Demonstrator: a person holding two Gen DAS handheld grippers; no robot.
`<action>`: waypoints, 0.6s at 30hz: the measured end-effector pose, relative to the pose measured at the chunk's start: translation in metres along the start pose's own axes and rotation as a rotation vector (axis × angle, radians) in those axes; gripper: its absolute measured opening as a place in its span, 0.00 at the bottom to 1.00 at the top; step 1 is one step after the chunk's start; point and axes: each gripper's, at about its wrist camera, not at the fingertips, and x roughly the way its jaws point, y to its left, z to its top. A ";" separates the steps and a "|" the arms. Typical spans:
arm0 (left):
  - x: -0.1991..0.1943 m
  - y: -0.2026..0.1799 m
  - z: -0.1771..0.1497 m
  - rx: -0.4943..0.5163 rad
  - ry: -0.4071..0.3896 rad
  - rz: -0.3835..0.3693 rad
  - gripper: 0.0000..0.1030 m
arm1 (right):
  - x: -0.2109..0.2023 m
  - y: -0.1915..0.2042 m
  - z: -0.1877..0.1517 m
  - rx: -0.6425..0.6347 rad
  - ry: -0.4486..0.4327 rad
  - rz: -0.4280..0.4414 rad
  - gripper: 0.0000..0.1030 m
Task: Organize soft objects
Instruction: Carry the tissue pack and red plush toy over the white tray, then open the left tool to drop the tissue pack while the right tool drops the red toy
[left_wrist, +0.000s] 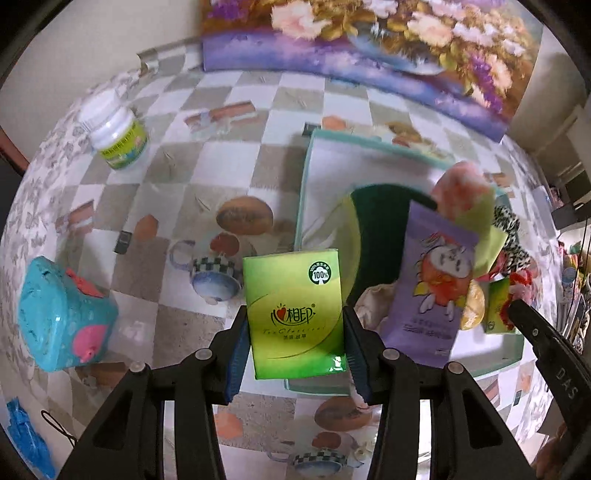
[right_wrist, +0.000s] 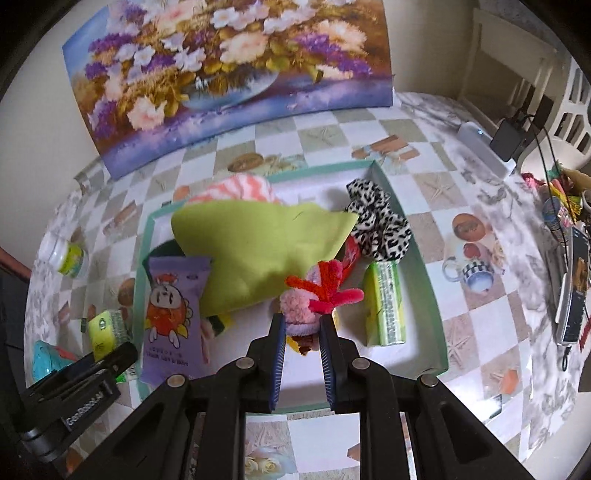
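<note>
**Tissue pack held just short of the tray's near-left corner**

Checkered oilcloth covers the table (left_wrist: 229, 166), with a flower painting (right_wrist: 229, 70) propped against the wall behind. We hold the green tissue pack (left_wrist: 295, 314) in our left claw (left_wrist: 295, 354): its pads press both long sides, closed to the pack's width, and the pack stands upright between them with its long axis running away from the camera. From the left wrist view it hangs just beside the near-left corner of the teal tray (left_wrist: 304, 177), which lies ahead and to the right.

Our right claw (right_wrist: 302, 332) is over the tray's near half, its pads closed about a pink fuzzy toy (right_wrist: 299, 306) with red-orange pipe-cleaner limbs; whether they press it firmly we cannot tell.

Already in the tray: a purple snack pouch (right_wrist: 171, 310) along the left wall, a lime-green cloth (right_wrist: 258, 243) across the middle, a leopard-print scrunchie (right_wrist: 380, 218) at the far right, and a second green pack (right_wrist: 386, 306) near the right wall.

We judge the left arm the nearer one for the pack, and the move to be forward and right over the wall. Open floor shows at the tray's near edge and far-left corner; the pouch crowds the left wall, so clearance there looks tight. A white bottle (left_wrist: 114, 129) and a turquoise toy (left_wrist: 62, 314) lie well apart to the left.
</note>
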 end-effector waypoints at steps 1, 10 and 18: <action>0.002 -0.002 -0.001 0.007 0.006 -0.003 0.48 | 0.002 0.002 -0.001 -0.008 0.007 -0.001 0.19; 0.019 -0.030 -0.008 0.109 0.042 -0.023 0.48 | 0.013 0.009 -0.001 -0.039 0.043 -0.003 0.19; 0.039 -0.035 -0.006 0.111 0.082 -0.031 0.48 | 0.036 0.016 -0.003 -0.068 0.101 -0.004 0.19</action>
